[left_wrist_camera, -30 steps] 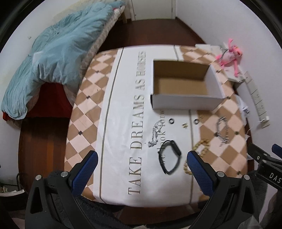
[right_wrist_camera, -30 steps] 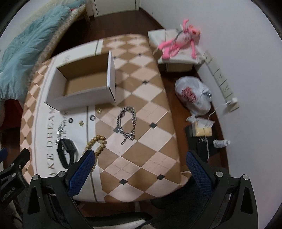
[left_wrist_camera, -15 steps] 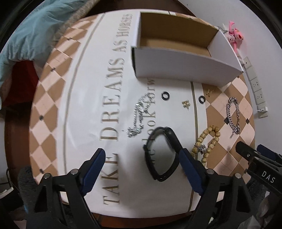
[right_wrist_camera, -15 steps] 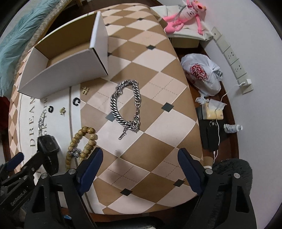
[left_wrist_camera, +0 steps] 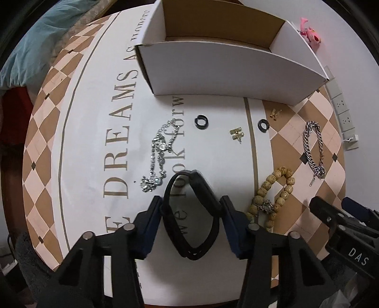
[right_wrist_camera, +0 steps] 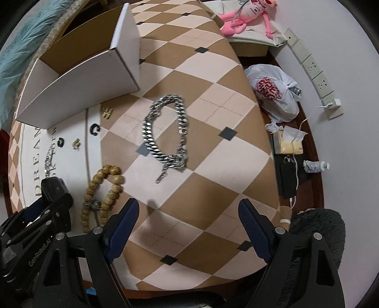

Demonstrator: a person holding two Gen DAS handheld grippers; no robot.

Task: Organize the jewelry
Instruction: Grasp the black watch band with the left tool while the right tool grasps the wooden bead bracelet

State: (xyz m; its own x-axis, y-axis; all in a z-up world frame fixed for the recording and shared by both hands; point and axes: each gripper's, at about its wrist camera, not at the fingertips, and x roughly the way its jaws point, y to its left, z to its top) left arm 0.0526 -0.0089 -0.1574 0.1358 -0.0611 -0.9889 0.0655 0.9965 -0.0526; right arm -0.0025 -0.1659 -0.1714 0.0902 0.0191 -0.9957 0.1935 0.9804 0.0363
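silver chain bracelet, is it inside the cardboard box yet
No, the silver chain bracelet lies on the checkered tablecloth, outside the cardboard box.

Bedroom: quilt (left_wrist_camera: 35, 47), plush toy (right_wrist_camera: 246, 16)

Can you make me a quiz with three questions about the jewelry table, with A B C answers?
1. Where is the white box?
A. beyond the jewelry
B. on the floor
C. beside the left gripper

2. How many small black rings lie on the cloth?
A. one
B. two
C. five

3. What is the left gripper doing?
A. hovering open
C. holding beads
B. closing on the black band

Answers: 1 A, it stands past all the pieces. 2 B, one ring and another. 3 B, both jaws press the band's sides.
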